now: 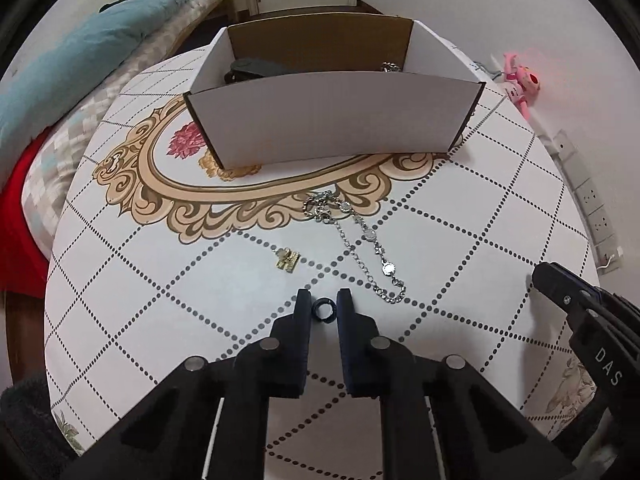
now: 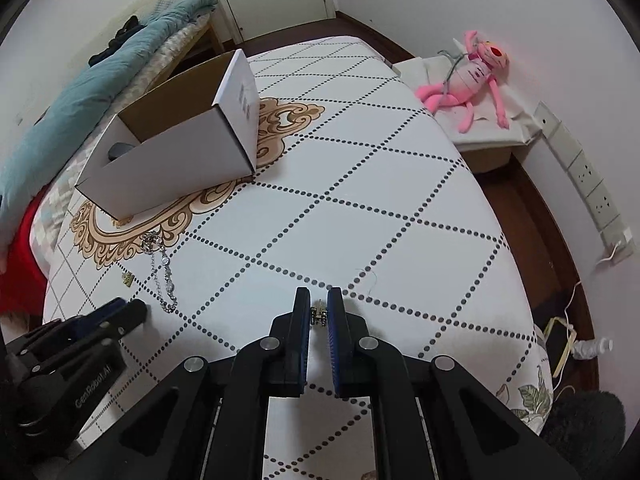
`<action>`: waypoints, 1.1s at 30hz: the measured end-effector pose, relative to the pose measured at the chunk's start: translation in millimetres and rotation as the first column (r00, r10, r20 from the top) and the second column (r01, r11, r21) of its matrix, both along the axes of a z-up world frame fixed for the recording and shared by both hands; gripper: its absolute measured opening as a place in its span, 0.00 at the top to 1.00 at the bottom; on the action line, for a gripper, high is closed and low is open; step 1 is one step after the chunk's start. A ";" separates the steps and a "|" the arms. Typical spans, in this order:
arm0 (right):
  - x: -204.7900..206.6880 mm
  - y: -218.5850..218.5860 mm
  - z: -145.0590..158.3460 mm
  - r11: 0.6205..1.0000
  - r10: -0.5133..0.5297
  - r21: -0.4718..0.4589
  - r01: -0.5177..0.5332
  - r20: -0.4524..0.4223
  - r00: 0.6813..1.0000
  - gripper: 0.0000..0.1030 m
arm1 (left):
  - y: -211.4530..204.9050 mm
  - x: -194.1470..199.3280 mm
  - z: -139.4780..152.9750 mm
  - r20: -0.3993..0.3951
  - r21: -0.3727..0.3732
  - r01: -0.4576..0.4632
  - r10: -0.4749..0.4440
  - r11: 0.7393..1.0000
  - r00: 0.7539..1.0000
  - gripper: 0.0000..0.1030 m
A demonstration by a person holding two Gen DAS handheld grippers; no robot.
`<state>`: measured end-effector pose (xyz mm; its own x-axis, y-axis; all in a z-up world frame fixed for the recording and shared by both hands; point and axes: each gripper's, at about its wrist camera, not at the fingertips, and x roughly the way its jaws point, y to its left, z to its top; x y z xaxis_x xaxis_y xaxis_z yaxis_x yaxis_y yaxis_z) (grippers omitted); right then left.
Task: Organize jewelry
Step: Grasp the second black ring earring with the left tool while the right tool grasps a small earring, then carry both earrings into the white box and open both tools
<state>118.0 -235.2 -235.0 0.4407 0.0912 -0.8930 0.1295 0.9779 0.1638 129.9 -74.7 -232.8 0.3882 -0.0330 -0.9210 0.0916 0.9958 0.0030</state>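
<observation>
My left gripper [image 1: 323, 309] is shut on a small dark ring [image 1: 322, 309], low over the patterned table [image 1: 160, 280]. My right gripper [image 2: 319, 314] is shut on a small gold earring [image 2: 319, 315], also just above the table. A silver chain [image 1: 356, 236] lies ahead and right of the left gripper; it also shows in the right wrist view [image 2: 162, 268]. A gold earring [image 1: 288, 260] lies on the table ahead of the left gripper; it also shows in the right wrist view [image 2: 127, 279]. An open white cardboard box [image 1: 332, 120] stands further back and holds a dark item [image 1: 252, 68] and some silver chain [image 1: 390, 66].
The right gripper's body [image 1: 580, 312] shows at the right edge of the left view; the left gripper's body [image 2: 80, 340] shows at the lower left of the right view. A pink plush toy [image 2: 472, 76] lies beyond the table. A bed with a teal blanket [image 1: 80, 52] is on the left.
</observation>
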 end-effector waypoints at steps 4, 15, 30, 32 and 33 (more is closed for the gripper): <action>-1.1 0.0 2.4 1.000 0.002 0.002 -0.002 0.006 1.000 0.91 | 2.0 0.2 -1.4 0.009 -0.006 -0.001 0.001 1.000 1.000 0.90; -3.2 1.2 33.0 0.993 0.008 0.115 -0.014 0.048 0.999 0.91 | 18.7 4.4 47.6 0.043 -0.144 0.004 0.003 0.990 0.999 0.90; 170.8 46.6 73.8 0.943 0.206 0.268 -0.198 0.000 0.979 0.91 | 58.1 151.0 101.6 -0.002 -0.207 -0.026 0.026 0.978 1.000 0.90; 189.6 51.0 66.0 0.946 0.225 0.248 -0.208 -0.042 0.973 0.91 | 61.8 165.8 99.5 -0.026 -0.210 -0.045 0.040 0.977 0.999 0.89; 194.5 51.6 62.7 0.947 0.237 0.237 -0.216 -0.063 0.970 0.91 | 63.4 172.7 97.8 -0.040 -0.215 -0.049 0.042 0.975 0.998 0.89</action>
